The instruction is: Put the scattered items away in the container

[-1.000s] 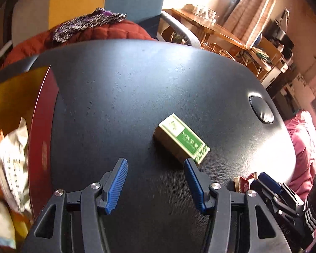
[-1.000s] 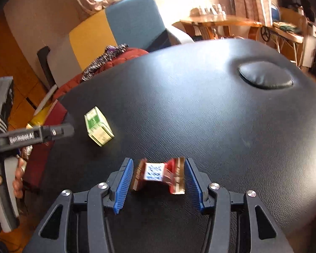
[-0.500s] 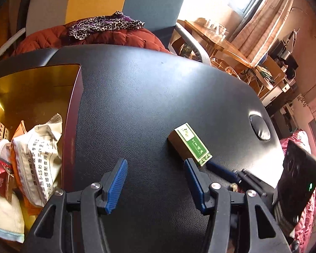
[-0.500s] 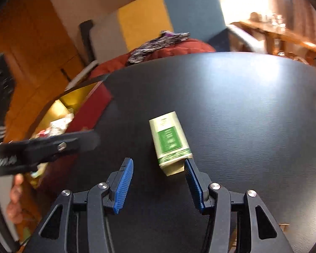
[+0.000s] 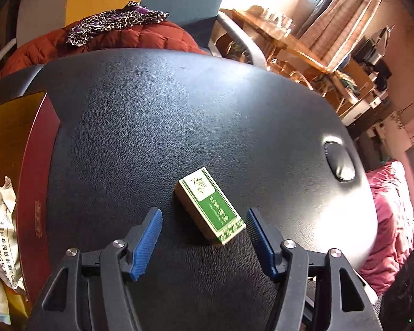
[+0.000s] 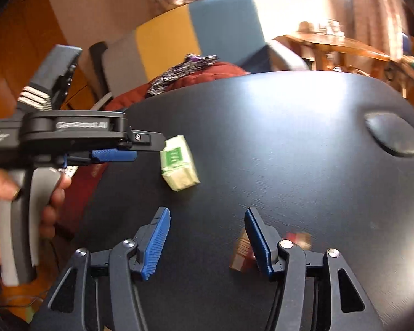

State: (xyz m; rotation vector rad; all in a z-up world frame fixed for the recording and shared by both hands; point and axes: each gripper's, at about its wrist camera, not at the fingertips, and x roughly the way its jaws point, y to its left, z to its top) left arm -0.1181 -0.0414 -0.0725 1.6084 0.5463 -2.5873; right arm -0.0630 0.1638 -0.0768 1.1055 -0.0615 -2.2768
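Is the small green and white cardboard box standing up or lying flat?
Lying flat. The small green and white cardboard box rests on its broad side on the black leather surface, printed face up.

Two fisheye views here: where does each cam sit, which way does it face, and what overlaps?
Left wrist: sits on the left gripper, looking down along its open blue fingers at the green box on the black padded table; red container at left edge. No hand visible.
Right wrist: sits on the right gripper, open, facing across the table; shows the left gripper and the hand holding it; a small red-brown packet behind its right finger.
Shared: green box, table, red jacket, left gripper.
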